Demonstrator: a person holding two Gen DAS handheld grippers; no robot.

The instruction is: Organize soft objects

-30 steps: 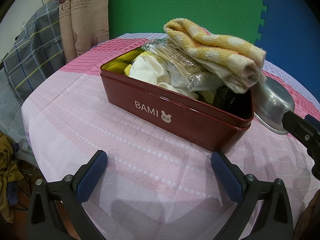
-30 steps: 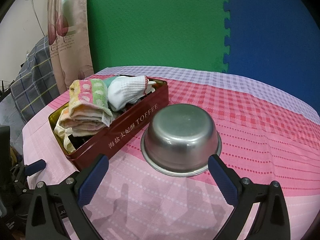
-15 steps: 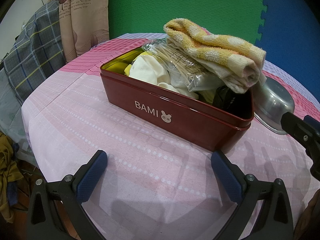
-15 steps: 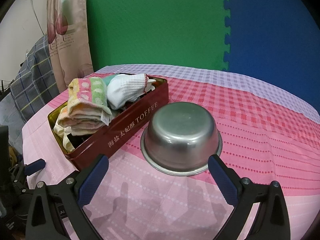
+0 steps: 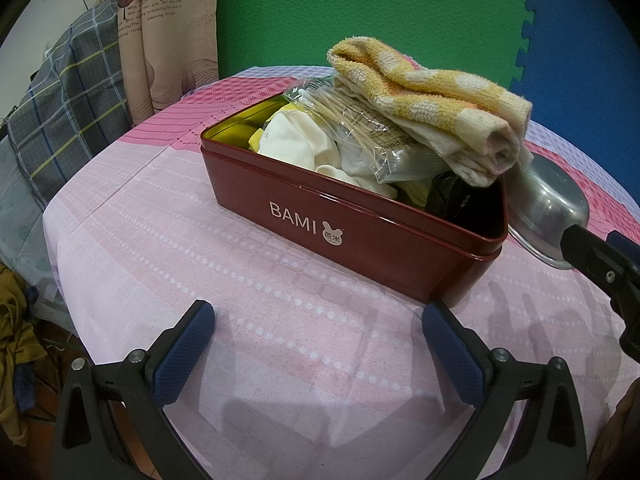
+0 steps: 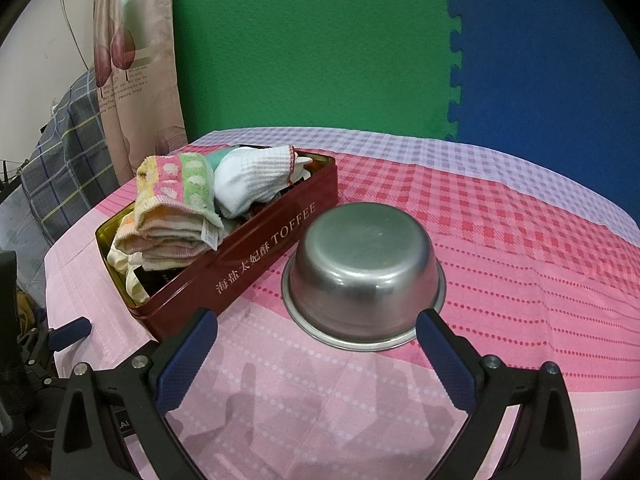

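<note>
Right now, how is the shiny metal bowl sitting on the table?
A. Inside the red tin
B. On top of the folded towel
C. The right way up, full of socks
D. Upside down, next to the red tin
D. The metal bowl sits with its flat bottom facing up and its rim on the tablecloth, just beside the red tin, with nothing on it.

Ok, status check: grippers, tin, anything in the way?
Both grippers open, left and right, holding nothing. Tin full, towel piled on top. Upturned bowl sits beside tin, ahead of right fingers.
</note>
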